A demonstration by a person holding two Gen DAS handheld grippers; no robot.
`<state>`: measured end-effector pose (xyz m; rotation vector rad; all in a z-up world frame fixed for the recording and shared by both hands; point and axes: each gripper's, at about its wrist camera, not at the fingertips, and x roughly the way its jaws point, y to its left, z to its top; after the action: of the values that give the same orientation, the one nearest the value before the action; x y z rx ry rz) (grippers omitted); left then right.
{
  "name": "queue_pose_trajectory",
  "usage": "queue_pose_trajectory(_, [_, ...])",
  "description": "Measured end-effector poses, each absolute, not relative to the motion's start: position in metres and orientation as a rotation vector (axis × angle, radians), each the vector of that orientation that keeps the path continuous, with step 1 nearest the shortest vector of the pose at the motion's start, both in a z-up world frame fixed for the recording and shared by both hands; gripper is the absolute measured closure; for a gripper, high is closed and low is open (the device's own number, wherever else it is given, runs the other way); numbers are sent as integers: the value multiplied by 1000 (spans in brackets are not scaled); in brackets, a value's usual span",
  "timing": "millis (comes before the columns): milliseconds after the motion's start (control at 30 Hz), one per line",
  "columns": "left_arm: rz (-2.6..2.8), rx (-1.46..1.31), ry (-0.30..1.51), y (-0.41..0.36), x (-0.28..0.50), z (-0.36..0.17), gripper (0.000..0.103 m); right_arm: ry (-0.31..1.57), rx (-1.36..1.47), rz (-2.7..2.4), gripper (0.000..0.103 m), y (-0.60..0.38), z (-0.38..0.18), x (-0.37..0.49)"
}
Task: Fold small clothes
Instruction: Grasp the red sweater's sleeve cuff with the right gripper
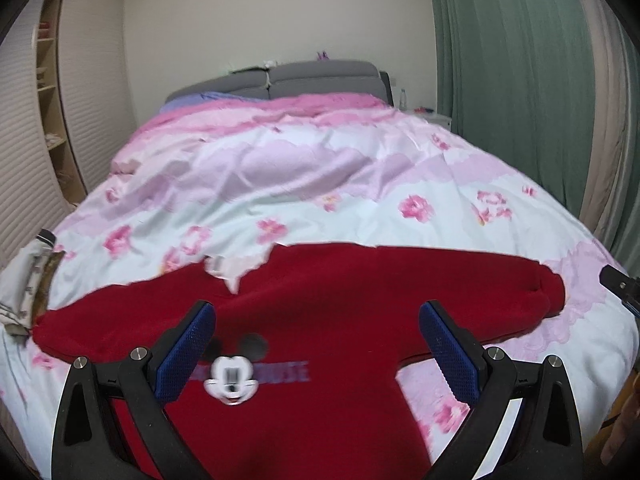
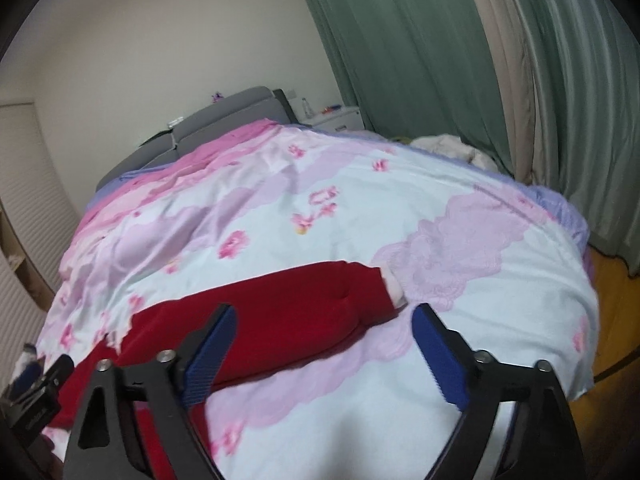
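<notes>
Red sweatshirt (image 1: 320, 304) spread on floral duvet (image 1: 320, 168); both claws apart, empty.
Left claw (image 1: 318, 320) view alone shows Mickey print (image 1: 230, 378); right claw (image 2: 324, 322) view, pale cuff (image 2: 394, 288).

A red sweater (image 1: 340, 300) with a cartoon-mouse print lies spread flat, sleeves outstretched, on the bed (image 1: 320, 184), directly beneath the left tool (image 1: 316, 344).

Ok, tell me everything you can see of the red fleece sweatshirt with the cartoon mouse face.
The red fleece sweatshirt lies front up and unfolded on the floral pink-and-white duvet, sleeves spread to both sides. A cartoon mouse face sits over blurred lettering on the chest; a pale lining shows at the neck. The fabric looks soft and thick. Neither gripper holds it.
</notes>
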<state>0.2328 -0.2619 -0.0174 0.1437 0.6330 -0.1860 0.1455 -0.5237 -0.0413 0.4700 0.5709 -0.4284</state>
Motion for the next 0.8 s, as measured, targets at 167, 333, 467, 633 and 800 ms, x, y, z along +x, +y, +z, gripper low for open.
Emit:
queue_pose_trajectory(167, [-182, 164, 659, -287, 251, -40, 0, 617, 574, -429, 36, -564, -76, 169])
queue_pose_trajectory(333, [-182, 184, 664, -303, 263, -54, 0, 647, 585, -454, 39, -591, -102, 187])
queue_pose_trajectory(467, [-190, 194, 669, -313, 269, -61, 0, 654, 572, -434, 45, -609, -112, 199])
queue_pose_trajectory(633, [-193, 199, 673, -322, 274, -68, 0, 713, 612, -300, 49, -627, -133, 221])
queue_pose_trajectory(800, [-190, 207, 683, -322, 275, -73, 0, 742, 684, -196, 84, -629, -151, 231])
